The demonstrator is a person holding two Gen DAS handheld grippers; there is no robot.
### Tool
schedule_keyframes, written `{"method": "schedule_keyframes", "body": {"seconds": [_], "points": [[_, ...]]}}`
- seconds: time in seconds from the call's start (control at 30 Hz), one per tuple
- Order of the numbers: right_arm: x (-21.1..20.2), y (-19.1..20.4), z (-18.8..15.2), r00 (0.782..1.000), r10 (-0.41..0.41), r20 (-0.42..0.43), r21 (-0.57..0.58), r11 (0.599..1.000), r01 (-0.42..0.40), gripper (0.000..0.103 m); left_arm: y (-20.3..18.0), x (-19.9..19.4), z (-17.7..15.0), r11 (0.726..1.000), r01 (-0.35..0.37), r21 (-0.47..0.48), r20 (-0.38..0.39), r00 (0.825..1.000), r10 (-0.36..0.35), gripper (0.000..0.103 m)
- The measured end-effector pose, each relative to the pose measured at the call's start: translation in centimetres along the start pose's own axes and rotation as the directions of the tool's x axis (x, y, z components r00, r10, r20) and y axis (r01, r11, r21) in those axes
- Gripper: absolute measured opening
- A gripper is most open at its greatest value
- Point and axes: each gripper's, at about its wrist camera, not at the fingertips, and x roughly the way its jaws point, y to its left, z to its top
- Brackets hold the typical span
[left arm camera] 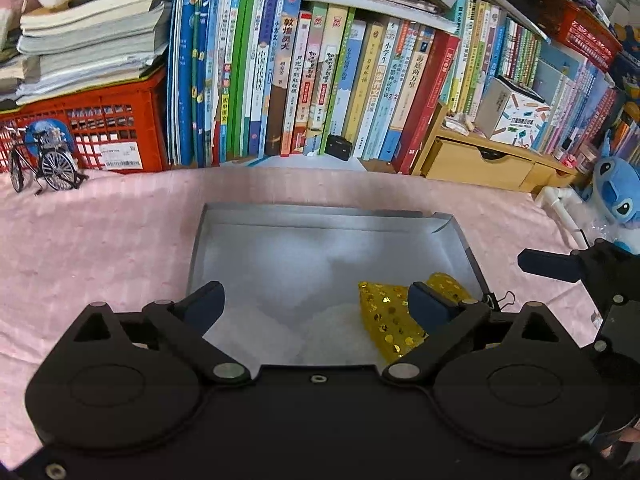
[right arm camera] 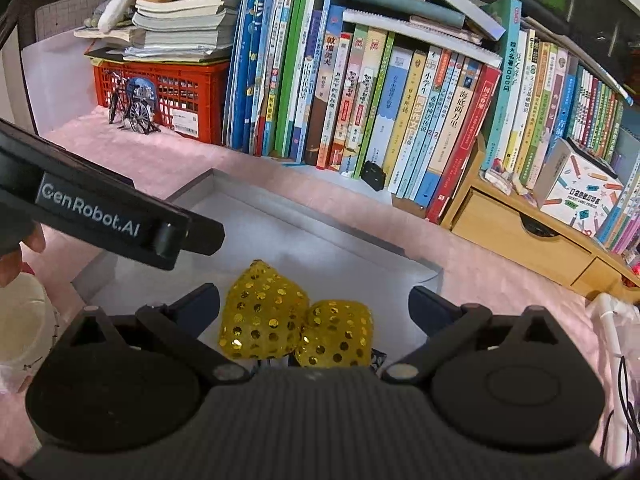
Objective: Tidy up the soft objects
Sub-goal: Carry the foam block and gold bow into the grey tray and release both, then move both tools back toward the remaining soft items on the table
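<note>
A shallow grey box [left arm camera: 312, 220] lies on the pink cloth, also seen in the right wrist view [right arm camera: 280, 212]. Two soft yellow pouches with gold sequins lie inside it at its near right: a bigger one [right arm camera: 262, 314] and a smaller one [right arm camera: 336, 334]. In the left wrist view they show as one yellow shape [left arm camera: 386, 320], partly behind my right finger. My left gripper [left arm camera: 316, 304] is open over the box and empty. My right gripper [right arm camera: 314, 306] is open just above the two pouches, not touching them. The left gripper's body [right arm camera: 108, 216] crosses the right wrist view.
A row of upright books [left arm camera: 320, 80] stands behind the box. A red crate [left arm camera: 92, 128] with stacked books and a model bicycle [left arm camera: 40, 164] are at the back left. A wooden drawer unit [left arm camera: 480, 160] and a blue plush [left arm camera: 616, 192] are at the right. A white cup [right arm camera: 20, 320] stands at the left.
</note>
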Motion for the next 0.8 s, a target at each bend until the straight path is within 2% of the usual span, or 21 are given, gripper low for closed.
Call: {"method": "schedule_keyframes", "body": {"seconds": [0.37, 0.8], "points": [[-3.5, -0.7, -0.9, 0.999, -0.003, 0.040, 0.032, 0.999, 0.002, 0.103, -1.2, -4.2, -1.7, 0.999, -0.012, 0.052, 0.071, 0.997, 0.009, 0.098], [-9.3, -1.2, -4.5, 0.989, -0.045, 0.138, 0.073, 0.997, 0.035, 0.103, -2.9, -10.3, -6.7, 0.987, -0.001, 0.161, 0.192, 0.981, -0.030, 0.098]]}}
